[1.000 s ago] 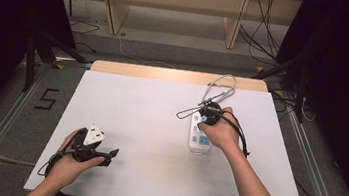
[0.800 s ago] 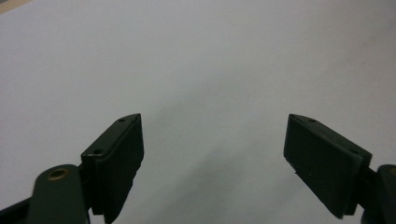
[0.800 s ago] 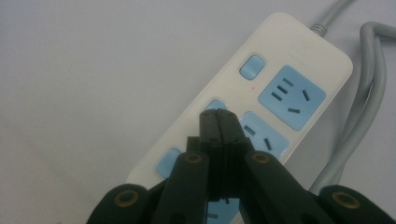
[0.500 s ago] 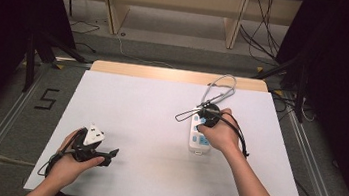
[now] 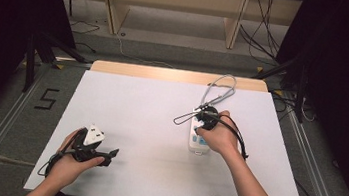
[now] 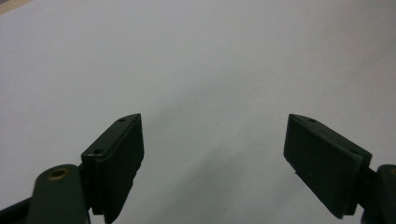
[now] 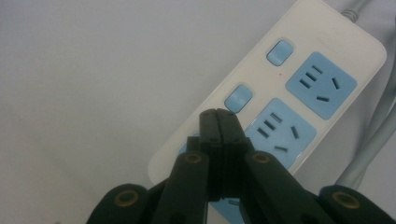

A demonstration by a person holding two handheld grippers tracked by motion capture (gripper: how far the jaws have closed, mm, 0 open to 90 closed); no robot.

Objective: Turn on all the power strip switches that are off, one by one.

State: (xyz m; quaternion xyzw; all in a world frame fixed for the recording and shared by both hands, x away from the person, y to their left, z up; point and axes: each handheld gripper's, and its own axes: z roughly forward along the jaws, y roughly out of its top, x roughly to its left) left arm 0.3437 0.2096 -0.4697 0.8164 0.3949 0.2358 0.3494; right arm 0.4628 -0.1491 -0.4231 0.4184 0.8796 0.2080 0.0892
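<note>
The right gripper [image 7: 218, 116], fingers pressed together on nothing, hovers by a blue switch [image 7: 238, 97] of the white plastic power strip [image 5: 199, 140] right of the counter's [image 5: 149, 120] middle, seemingly not yet pressing, while the left gripper [image 6: 212, 154] waits wide open and empty near the front-left corner.

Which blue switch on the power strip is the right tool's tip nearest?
The nearer blue switch, just beyond the shut right tool; the far switch lies toward the cord end.

I see the white table [image 5: 159, 126] evenly and brightly lit from above, while the surroundings fall into near black. Both gripper views look soft (jaws nearest the lens blur), with faint shadows only.
</note>
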